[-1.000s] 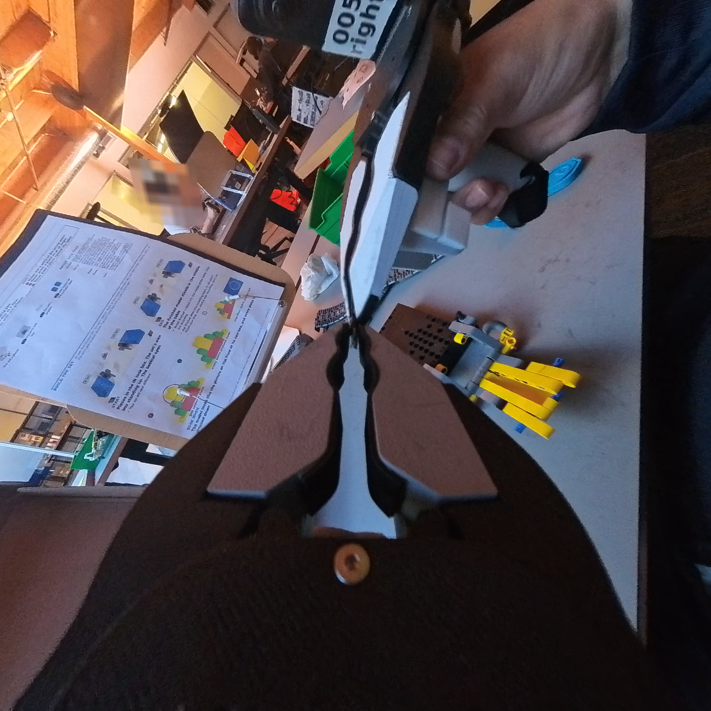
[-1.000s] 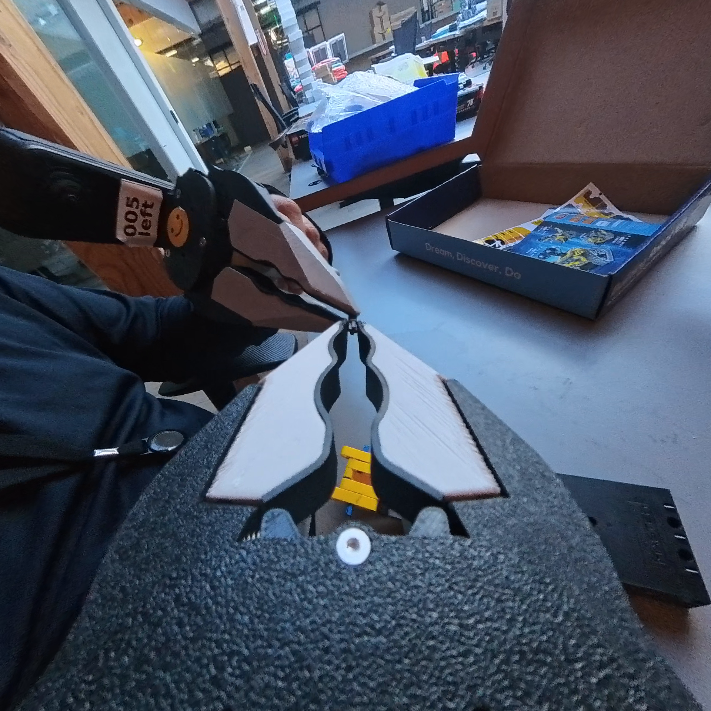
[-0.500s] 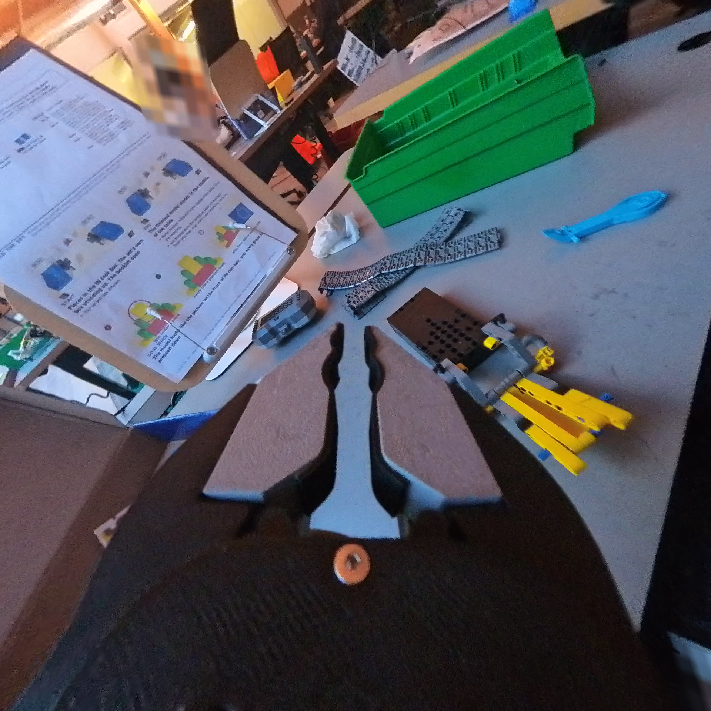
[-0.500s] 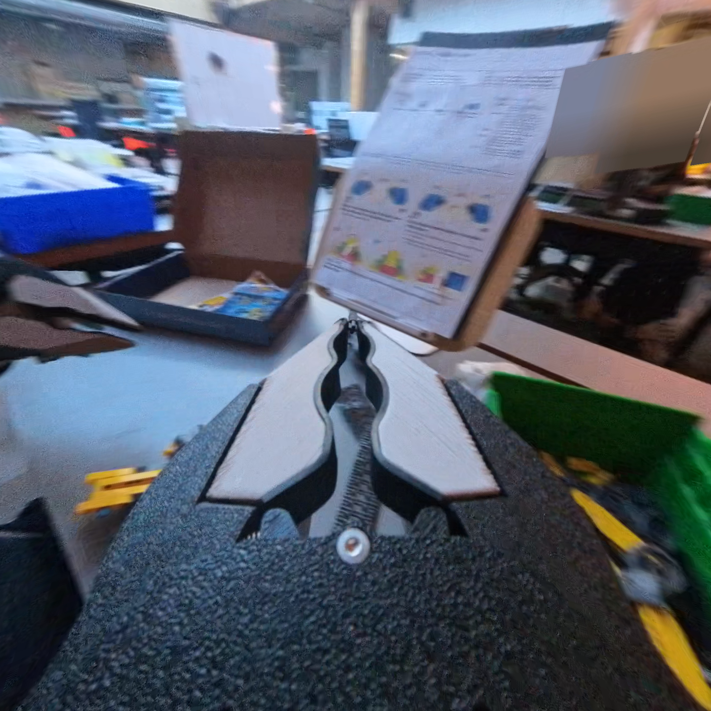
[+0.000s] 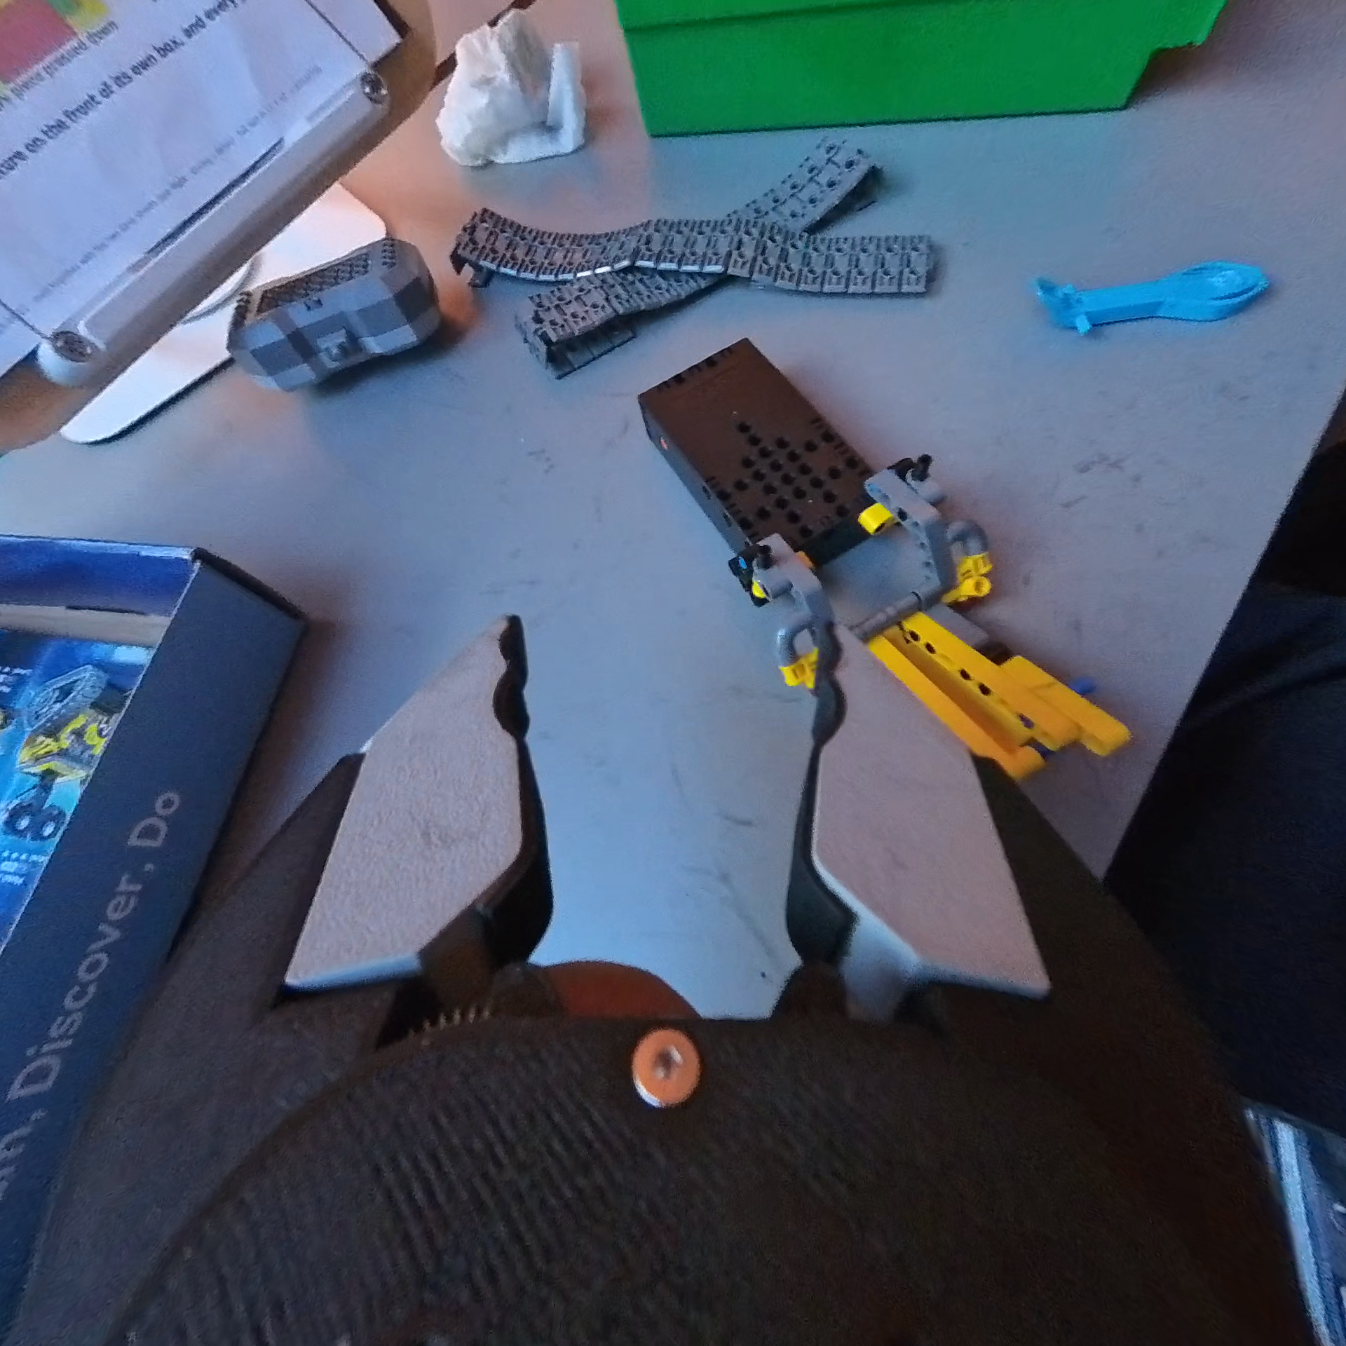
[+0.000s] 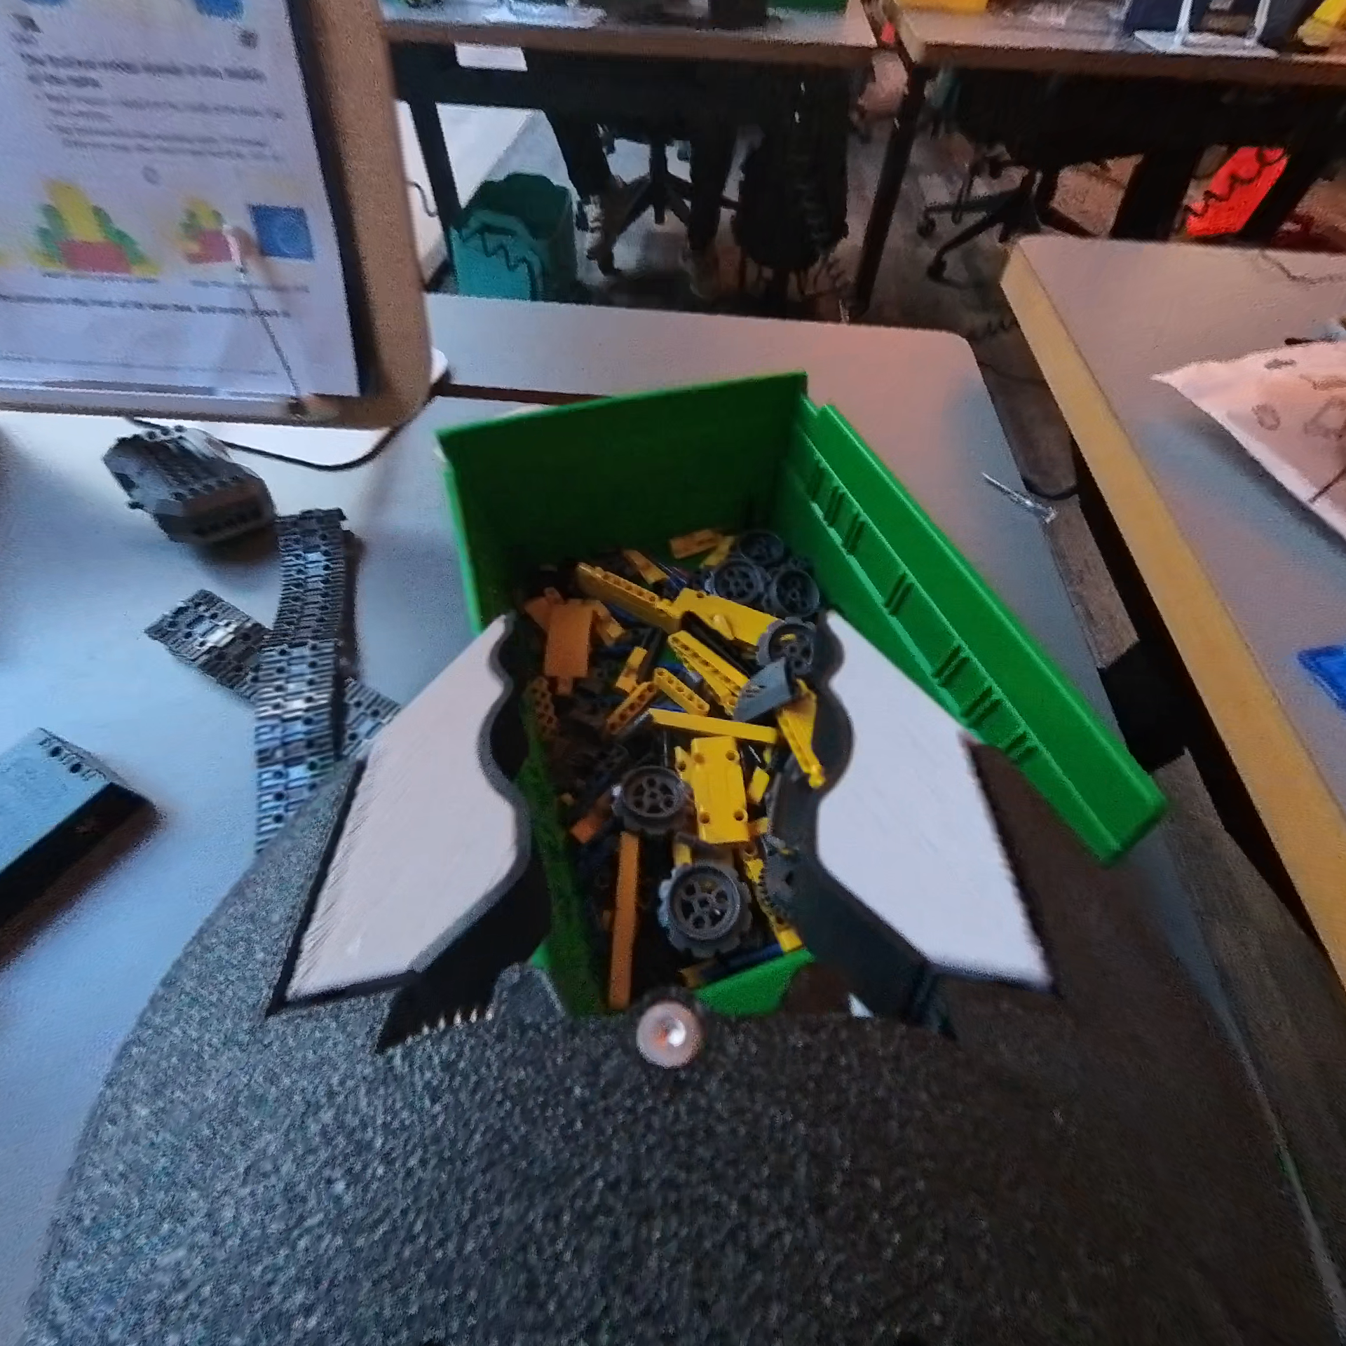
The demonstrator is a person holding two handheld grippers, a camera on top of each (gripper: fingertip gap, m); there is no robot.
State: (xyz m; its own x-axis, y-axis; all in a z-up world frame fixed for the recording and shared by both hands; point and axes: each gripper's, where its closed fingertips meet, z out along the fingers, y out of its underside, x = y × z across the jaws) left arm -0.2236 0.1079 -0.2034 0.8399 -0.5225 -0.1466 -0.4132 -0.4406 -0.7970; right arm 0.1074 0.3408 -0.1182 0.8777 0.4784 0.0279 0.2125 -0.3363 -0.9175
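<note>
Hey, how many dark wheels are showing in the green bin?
6 wheels in the green bin: three clustered at its far end, one beside the right gripper at, one mid-pile, one nearest the camera. More may lie buried.

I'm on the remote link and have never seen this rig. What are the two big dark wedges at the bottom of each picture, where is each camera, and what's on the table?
Each picture comes from a camera mounted on a hand-held gripper, looking forward along its two jaws; the wedges are those jaws.

The left gripper is open and empty above the grey table. Just ahead to its right lies a half-built model of black, grey and yellow bricks. Farther off are two crossed track strips, a grey block, a crumpled white wad, a blue tool, and a dark open box at the left.

The right gripper is also open and empty, above a green bin full of loose yellow and black bricks and wheels. An instruction sheet stands behind.
</note>
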